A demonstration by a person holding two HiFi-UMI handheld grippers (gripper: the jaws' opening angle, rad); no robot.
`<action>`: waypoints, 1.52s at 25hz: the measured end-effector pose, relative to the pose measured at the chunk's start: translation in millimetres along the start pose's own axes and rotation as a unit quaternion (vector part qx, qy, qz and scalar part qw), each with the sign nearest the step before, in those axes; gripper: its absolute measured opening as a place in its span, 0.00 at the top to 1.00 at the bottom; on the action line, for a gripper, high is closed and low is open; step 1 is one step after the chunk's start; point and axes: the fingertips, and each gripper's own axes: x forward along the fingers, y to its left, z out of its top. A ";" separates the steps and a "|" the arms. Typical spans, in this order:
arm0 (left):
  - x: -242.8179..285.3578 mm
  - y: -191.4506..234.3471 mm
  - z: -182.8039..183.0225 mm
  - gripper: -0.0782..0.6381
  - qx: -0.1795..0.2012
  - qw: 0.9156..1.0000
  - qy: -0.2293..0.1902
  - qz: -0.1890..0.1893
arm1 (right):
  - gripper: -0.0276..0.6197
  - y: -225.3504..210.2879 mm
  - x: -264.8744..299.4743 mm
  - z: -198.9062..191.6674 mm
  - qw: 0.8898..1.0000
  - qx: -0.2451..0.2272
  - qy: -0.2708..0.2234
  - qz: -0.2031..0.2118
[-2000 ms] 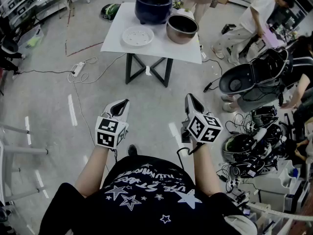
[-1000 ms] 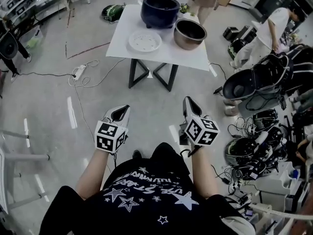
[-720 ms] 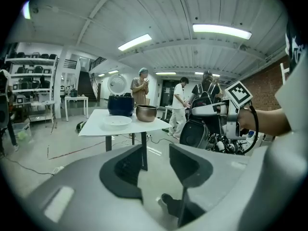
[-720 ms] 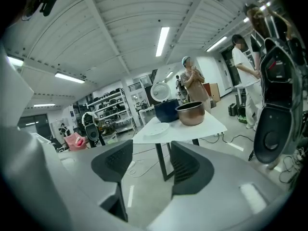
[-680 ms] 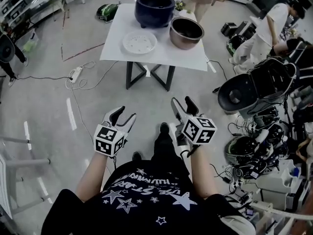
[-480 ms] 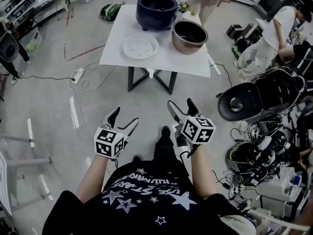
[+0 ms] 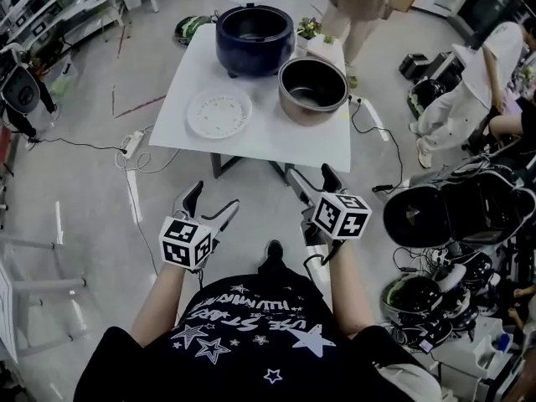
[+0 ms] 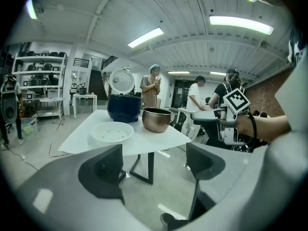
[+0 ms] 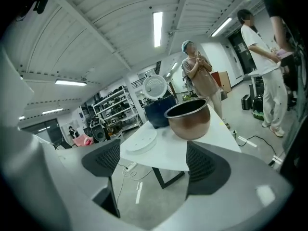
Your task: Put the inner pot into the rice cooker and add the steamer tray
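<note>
A dark blue rice cooker point(image 7: 254, 38) with its lid raised stands at the far side of a white table point(image 7: 260, 136). The bronze inner pot point(image 7: 312, 90) sits empty to its right, and the white perforated steamer tray point(image 7: 219, 112) lies to its left front. My left gripper point(image 7: 209, 205) and right gripper point(image 7: 311, 182) hover open and empty just short of the table's near edge. The left gripper view shows the cooker point(image 8: 123, 108), pot point(image 8: 157, 120) and tray point(image 8: 112, 131) ahead. The right gripper view shows the pot point(image 9: 188, 118) and tray point(image 9: 139, 141) beyond its open jaws.
A person stands beyond the table point(image 7: 356, 7); others sit or crouch at the right point(image 7: 469, 90). More rice cookers and tangled cables point(image 7: 444, 224) crowd the floor at the right. A power strip and cord point(image 7: 134, 141) lie on the floor to the left. Shelving lines the far left.
The table has come much nearer as I walked toward it. Both grippers went from shut to open and now reach the table's near edge.
</note>
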 end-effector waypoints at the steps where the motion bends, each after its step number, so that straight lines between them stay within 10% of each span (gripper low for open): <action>1: 10.5 -0.7 6.0 0.32 -0.002 1.000 -0.001 0.002 | 0.27 -8.6 5.1 7.7 1.000 0.001 0.000 0.003; 17: 106.7 7.7 82.0 0.32 -0.032 0.999 -0.014 0.036 | 0.29 -103.1 43.0 71.6 1.000 0.014 0.011 0.007; 38: 260.8 93.0 186.6 0.32 -0.032 0.995 0.007 -0.095 | 0.33 -181.2 134.3 153.6 0.986 0.104 -0.028 -0.127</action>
